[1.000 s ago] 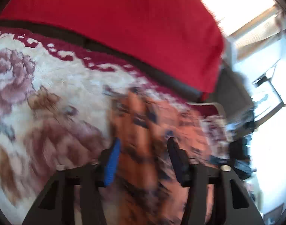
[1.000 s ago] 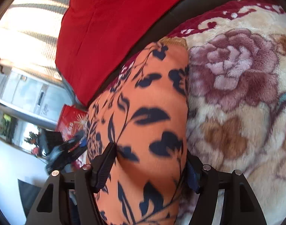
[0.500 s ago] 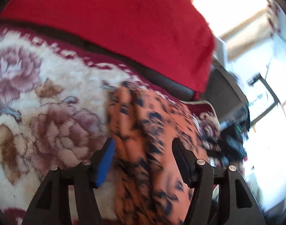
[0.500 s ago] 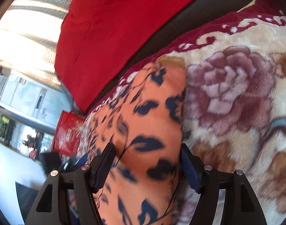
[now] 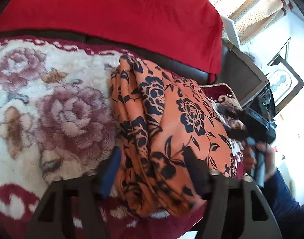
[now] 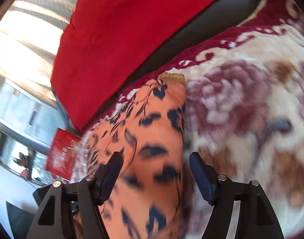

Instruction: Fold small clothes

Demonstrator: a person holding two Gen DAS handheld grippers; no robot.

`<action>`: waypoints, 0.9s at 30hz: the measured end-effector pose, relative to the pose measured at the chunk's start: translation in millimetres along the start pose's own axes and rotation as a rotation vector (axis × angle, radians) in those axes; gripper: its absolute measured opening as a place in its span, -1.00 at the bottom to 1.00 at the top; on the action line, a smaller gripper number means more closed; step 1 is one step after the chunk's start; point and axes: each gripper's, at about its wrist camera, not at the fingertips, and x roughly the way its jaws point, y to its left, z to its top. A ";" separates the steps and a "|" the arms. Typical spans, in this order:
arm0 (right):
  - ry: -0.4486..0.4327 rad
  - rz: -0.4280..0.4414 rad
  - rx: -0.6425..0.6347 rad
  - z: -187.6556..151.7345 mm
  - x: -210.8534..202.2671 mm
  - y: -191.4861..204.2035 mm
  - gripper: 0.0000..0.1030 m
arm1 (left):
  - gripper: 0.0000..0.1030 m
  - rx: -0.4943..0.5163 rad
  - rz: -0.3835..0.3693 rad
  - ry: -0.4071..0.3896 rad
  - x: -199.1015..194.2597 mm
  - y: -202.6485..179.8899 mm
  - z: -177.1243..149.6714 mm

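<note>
An orange garment with a dark blue flower print (image 5: 168,123) lies folded in layers on a plush floral blanket (image 5: 58,107). My left gripper (image 5: 152,165) is open, its fingers wide on either side of the garment's near end. The garment also shows in the right wrist view (image 6: 152,143), blurred by motion. My right gripper (image 6: 156,171) is open, its jaws astride the garment's other end. The right gripper and the hand holding it appear at the right edge of the left wrist view (image 5: 255,143).
A red cushion (image 5: 112,14) leans on the dark sofa back (image 5: 182,67) behind the blanket. A red box (image 6: 62,155) and a window show at the left of the right wrist view. Furniture and a framed picture (image 5: 283,83) stand beyond the sofa's end.
Both grippers have pulled back along the garment, so more of it shows ahead of the fingers. The right view has become blurred with motion. Both stay open.
</note>
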 end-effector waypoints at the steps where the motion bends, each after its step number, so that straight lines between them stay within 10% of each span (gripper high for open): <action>1: 0.017 0.017 0.001 -12.2 -5.5 -0.3 0.42 | 0.34 0.000 0.016 0.004 2.6 -4.0 -1.1; 9: 0.061 -0.116 -0.137 -83.2 -24.8 16.3 -0.14 | 0.34 -0.055 0.126 0.013 4.1 -12.0 -18.9; 15: -0.001 -0.055 -0.101 -96.2 -42.0 27.9 0.54 | 0.34 -0.037 0.206 -0.011 -10.0 -24.7 -22.6; 18: 0.089 -0.147 -0.176 -108.6 -24.2 29.8 0.06 | 0.34 -0.031 0.236 -0.008 -10.5 -28.2 -25.9; 27: -0.069 -0.104 -0.142 -70.2 -59.5 34.8 0.48 | 0.49 0.030 0.275 -0.037 -12.7 -40.2 -6.5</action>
